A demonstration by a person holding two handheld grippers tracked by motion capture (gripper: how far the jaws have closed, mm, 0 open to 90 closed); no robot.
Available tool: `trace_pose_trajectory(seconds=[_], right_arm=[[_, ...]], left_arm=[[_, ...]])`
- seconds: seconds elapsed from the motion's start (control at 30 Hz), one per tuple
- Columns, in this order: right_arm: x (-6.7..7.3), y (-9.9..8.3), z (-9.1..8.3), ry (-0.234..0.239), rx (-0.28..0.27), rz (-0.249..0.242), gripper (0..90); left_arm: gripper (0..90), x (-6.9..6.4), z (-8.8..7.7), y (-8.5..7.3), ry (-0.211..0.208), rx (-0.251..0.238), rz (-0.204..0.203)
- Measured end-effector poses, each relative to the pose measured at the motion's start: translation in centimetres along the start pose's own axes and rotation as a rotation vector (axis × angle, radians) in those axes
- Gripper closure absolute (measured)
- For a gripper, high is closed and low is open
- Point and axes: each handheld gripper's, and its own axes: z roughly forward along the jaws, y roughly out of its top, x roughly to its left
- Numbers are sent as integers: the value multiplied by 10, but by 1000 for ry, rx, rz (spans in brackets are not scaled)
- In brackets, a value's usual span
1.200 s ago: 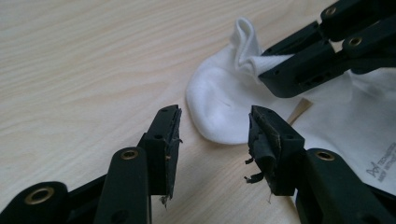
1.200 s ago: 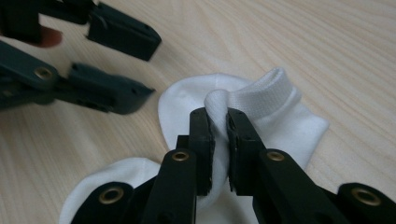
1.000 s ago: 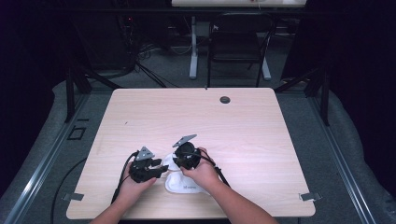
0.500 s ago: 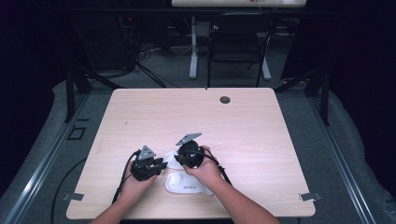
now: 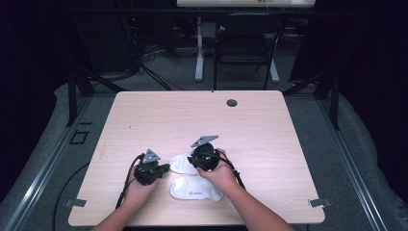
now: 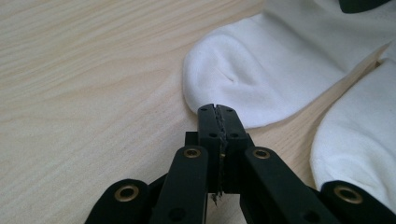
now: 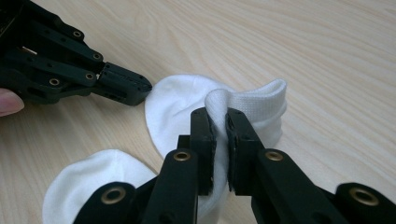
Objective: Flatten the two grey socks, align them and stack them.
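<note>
two white socks lay on the wooden table (image 5: 269,125) near its front edge. the right gripper (image 7: 219,116) was clamped on the ribbed cuff of the farther sock (image 7: 187,100), a fold of cloth pinched between its jaws. the left gripper (image 6: 217,109) had just been closing and its jaws stood together at that sock's toe edge; whether any cloth was caught between them i couldn't tell. the nearer sock (image 5: 196,188) lay flat just in front, close beside the other, under the right hand (image 5: 219,174).
</note>
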Motion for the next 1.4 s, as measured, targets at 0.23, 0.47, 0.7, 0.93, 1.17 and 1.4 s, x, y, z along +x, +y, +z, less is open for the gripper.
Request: trace_pose_trajectory(seconds=[0.23,0.47,0.7,0.93,1.17,1.4], right_arm=[[-10,-4,-9,-8,-21,23,829],[-20,-9,-14,-19,-37,53,827],[-34,-24,-21,-46,-35,101,828],[-45,-41,-22,-68,-16,145,821],[-50,-49,-22,-74,-22,176,788],[-54,-55,-24,-89,-20,197,725]], left_arm=[[900,-1,0,1,-1,2,-1],[900,-2,-2,0,-6,-9,-3],[900,-1,-2,1,-12,-12,-9],[900,-3,-3,4,-12,-22,-7],[818,-5,-3,8,-52,-34,-27],[740,-10,6,19,-64,-27,-24]])
